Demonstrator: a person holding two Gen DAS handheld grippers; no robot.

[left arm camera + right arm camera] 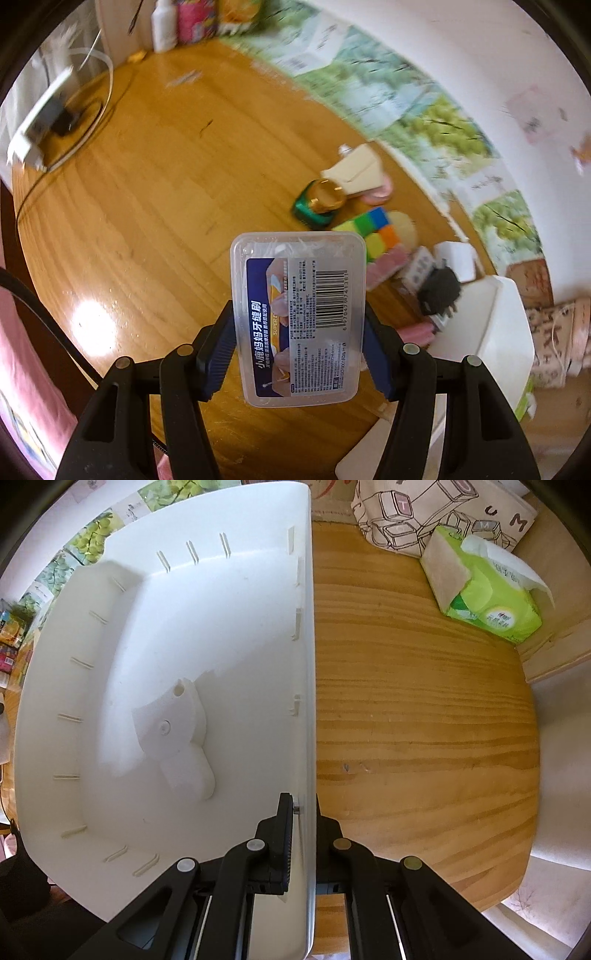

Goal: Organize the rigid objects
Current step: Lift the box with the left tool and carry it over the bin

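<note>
My left gripper (299,332) is shut on a clear plastic box of interdental brushes (298,317) with a blue label and barcode, held above the wooden table (166,221). Beyond it lie a green and gold item (321,203), a colourful cube (373,230), a cream card (356,170), a pink block (388,266) and a black piece (439,291). My right gripper (304,812) is shut on the right wall of a white storage bin (166,646); one finger is inside, one outside. A white plastic part (177,731) lies in the bin.
A green tissue pack (487,590) and a printed cloth bag (443,513) sit at the far right. A power strip with cables (44,125) lies at the table's left. Bottles and packets (184,22) stand at the back. The white bin (491,332) shows right of the left gripper.
</note>
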